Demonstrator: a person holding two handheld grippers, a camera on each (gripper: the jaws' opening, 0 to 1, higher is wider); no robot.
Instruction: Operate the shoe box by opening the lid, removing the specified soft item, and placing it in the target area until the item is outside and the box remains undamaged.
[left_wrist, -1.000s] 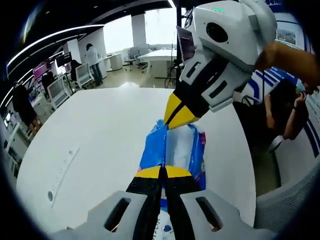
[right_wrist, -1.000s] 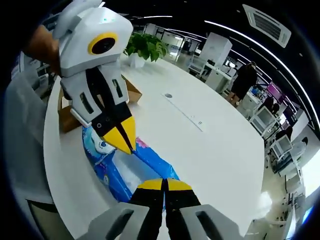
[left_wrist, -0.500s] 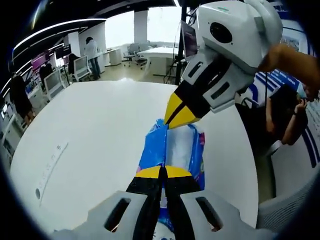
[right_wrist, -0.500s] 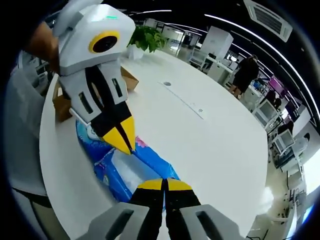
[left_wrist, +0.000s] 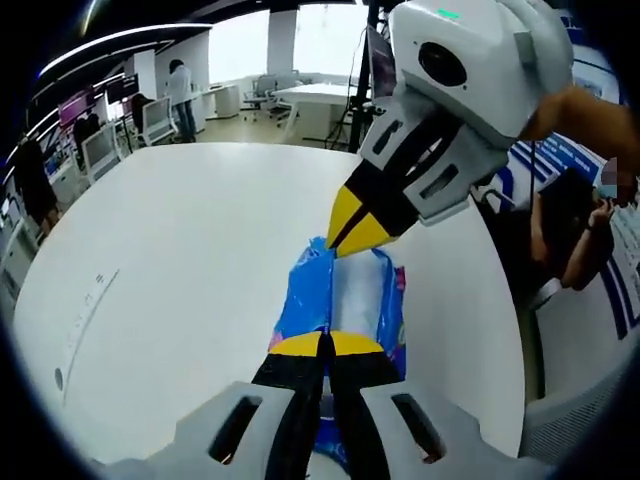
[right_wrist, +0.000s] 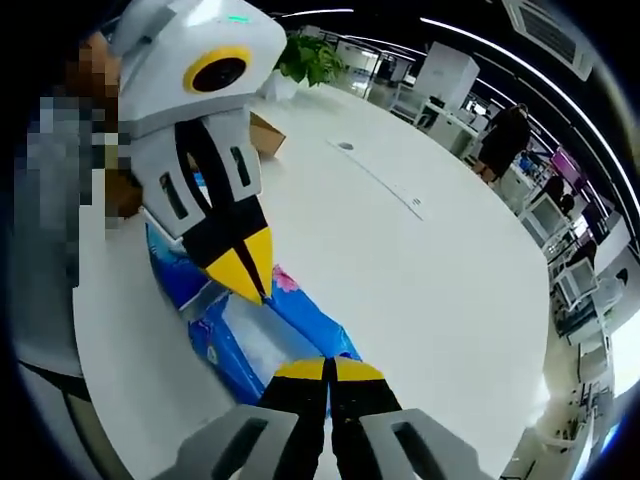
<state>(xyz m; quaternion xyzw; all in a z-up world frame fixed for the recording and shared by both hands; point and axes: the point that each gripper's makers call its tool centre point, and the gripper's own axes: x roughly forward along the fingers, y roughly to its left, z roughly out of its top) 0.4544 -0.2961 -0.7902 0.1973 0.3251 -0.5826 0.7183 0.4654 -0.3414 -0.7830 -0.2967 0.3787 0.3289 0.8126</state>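
Holding blue soft pack (left_wrist: 345, 300) above white table (left_wrist: 190, 260) | left gripper (left_wrist: 325, 345) and right gripper (right_wrist: 328, 368) each pinch one end | pack barely shifted since earlier, cardboard box (right_wrist: 262, 132) behind | placement pending

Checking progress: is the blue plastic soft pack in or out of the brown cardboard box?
Out. The blue plastic soft pack lies on the white table, gripped at both ends; the brown cardboard box sits behind.
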